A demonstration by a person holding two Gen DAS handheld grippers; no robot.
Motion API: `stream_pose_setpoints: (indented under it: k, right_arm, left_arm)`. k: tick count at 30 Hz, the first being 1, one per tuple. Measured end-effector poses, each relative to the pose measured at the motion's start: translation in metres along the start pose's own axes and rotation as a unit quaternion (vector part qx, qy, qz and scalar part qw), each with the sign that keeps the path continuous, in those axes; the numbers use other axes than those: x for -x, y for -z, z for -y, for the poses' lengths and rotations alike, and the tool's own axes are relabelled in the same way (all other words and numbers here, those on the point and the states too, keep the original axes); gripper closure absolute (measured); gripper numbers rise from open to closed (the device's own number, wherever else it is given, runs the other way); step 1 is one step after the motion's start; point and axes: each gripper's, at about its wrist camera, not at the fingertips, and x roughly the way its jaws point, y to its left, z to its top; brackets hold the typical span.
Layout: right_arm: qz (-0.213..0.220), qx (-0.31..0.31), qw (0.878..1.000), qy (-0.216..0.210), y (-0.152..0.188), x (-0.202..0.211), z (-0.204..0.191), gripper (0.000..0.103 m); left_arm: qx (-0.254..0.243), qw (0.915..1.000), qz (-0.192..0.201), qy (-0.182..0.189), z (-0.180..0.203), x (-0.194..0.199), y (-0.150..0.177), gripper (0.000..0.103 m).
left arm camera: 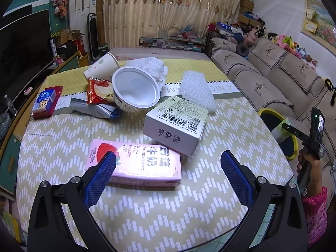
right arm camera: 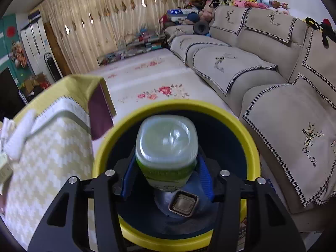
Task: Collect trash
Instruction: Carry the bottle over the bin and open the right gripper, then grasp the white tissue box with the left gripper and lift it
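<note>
Bin (right arm camera: 250, 147) — right gripper (right arm camera: 168, 168) is clenching a green bottle (right arm camera: 167, 142) over it; left gripper (left arm camera: 168, 163) is hovering released above the pink carton (left arm camera: 142, 163).

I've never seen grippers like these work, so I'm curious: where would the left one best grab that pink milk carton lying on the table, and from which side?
Across its narrow width, from above and the near side. The pink milk carton lies flat with its long side across the view, its broad faces probably too wide. The left gripper is open, one pad already over the carton's left end.
</note>
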Motion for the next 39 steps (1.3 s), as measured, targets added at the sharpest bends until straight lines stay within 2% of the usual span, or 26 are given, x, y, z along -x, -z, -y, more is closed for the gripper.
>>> stream_pose_setpoints:
  k: [6, 11, 19, 24, 30, 34, 39]
  right_arm:
    - [0.003, 0.004, 1.0, -0.007, 0.005, 0.005, 0.0, 0.047]
    - [0.002, -0.001, 1.0, -0.014, 0.004, 0.012, 0.0, 0.042]
    - [-0.005, -0.009, 1.0, -0.023, 0.008, 0.015, 0.0, 0.039]
    - [-0.007, -0.007, 1.0, -0.027, 0.007, 0.016, -0.003, 0.038]
    - [-0.011, -0.009, 1.0, -0.028, 0.008, 0.015, -0.001, 0.037]
    - [-0.013, -0.012, 0.999, -0.029, 0.01, 0.013, 0.002, 0.037]
    - [-0.017, -0.016, 0.999, -0.031, 0.012, 0.01, 0.006, 0.037]
  left_arm:
    - [-0.023, 0.9996, -0.016, 0.003, -0.001, -0.02, -0.01, 0.005]
    - [-0.047, 0.9969, -0.048, 0.04, -0.004, -0.043, -0.023, 0.005]
    - [-0.079, 0.9903, -0.093, 0.067, -0.001, -0.07, -0.043, 0.005]
    - [-0.109, 0.9859, -0.114, 0.054, 0.012, -0.079, -0.048, 0.005]
    - [-0.169, 0.9741, -0.148, 0.026, 0.032, -0.094, -0.06, 0.005]
    - [-0.185, 0.9656, -0.181, 0.02, 0.04, -0.111, -0.068, 0.005]
    - [-0.202, 0.9588, -0.199, 0.005, 0.046, -0.125, -0.071, 0.006]
